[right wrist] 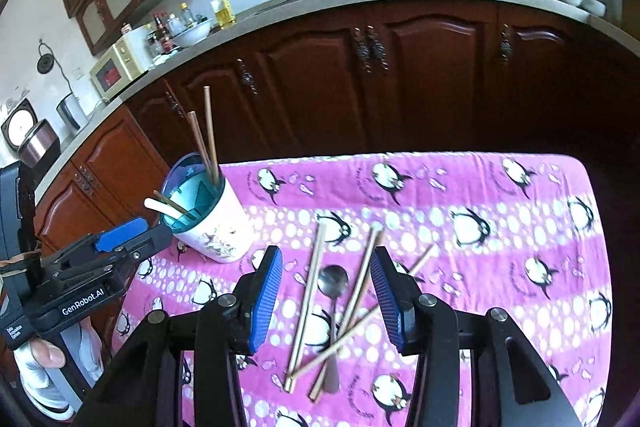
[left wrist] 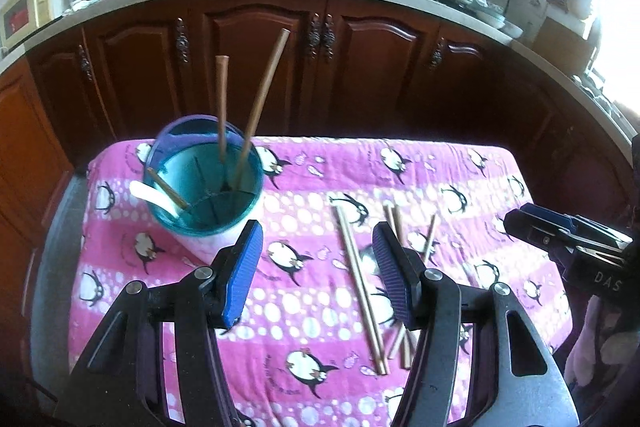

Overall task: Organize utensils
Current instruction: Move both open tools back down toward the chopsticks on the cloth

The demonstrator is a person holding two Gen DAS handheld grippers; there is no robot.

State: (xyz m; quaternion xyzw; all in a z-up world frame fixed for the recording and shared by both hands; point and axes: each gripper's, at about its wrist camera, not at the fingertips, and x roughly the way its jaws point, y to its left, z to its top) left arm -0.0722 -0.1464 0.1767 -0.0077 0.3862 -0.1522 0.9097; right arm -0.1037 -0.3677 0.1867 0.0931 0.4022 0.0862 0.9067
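Nearest us, our left gripper and right gripper both stand released, nothing between their blue pads. Under the right gripper a metal spoon lies among loose chopsticks on the pink penguin cloth. Farther left stands the utensil holder, with two chopsticks upright inside. Beyond it run brown cabinets.

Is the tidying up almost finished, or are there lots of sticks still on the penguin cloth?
Partly done. The cup already holds three chopsticks and a white spoon. Nothing is in hand: the left tool and right tool are both open and empty. Left on the cloth: several loose chopsticks and a metal spoon crossed together.
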